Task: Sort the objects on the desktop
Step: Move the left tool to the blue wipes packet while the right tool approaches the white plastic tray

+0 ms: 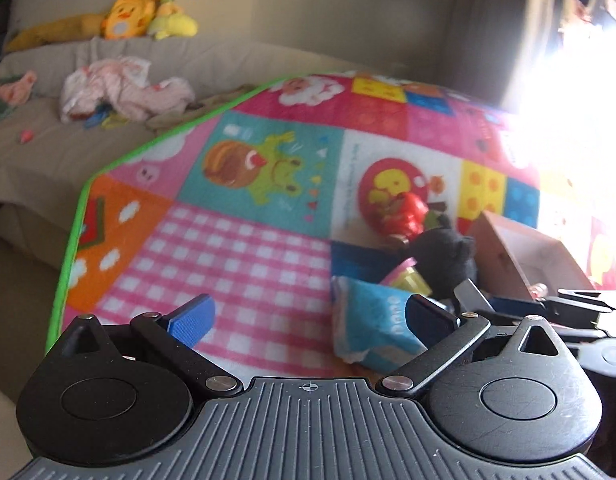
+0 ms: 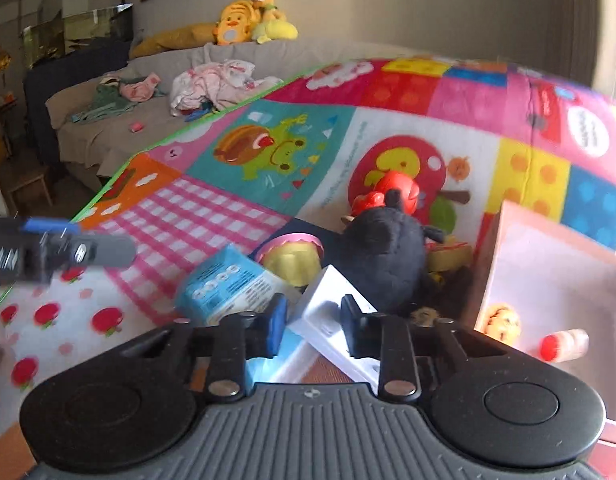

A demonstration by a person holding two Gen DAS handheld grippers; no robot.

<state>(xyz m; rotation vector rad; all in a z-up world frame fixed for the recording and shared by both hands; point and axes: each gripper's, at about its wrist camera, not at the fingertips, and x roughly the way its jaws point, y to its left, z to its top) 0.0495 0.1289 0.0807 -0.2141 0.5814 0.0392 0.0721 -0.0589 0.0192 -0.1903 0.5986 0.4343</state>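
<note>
My right gripper (image 2: 315, 328) is shut on a white box (image 2: 327, 304), its pads pressing on both sides of it. The box sits tilted in a heap of toys on the colourful play mat (image 2: 228, 208). Beside it lie a blue tissue pack (image 2: 228, 284), a pink-and-yellow cup (image 2: 292, 256), a black plush (image 2: 387, 248) and a red toy (image 2: 395, 192). My left gripper (image 1: 308, 316) is open above the pink checked patch, and its right finger (image 1: 427, 316) stands in front of the blue tissue pack (image 1: 371, 328). In the left wrist view the black plush (image 1: 447, 256) and the red toy (image 1: 403, 216) lie further back.
An open pink box (image 2: 547, 264) to the right of the heap holds a small red-capped bottle (image 2: 563, 346) and a yellow toy (image 2: 503, 322). A grey sofa (image 2: 108, 128) with clothes and yellow plush toys runs along the mat's green edge. Glare washes out the right side.
</note>
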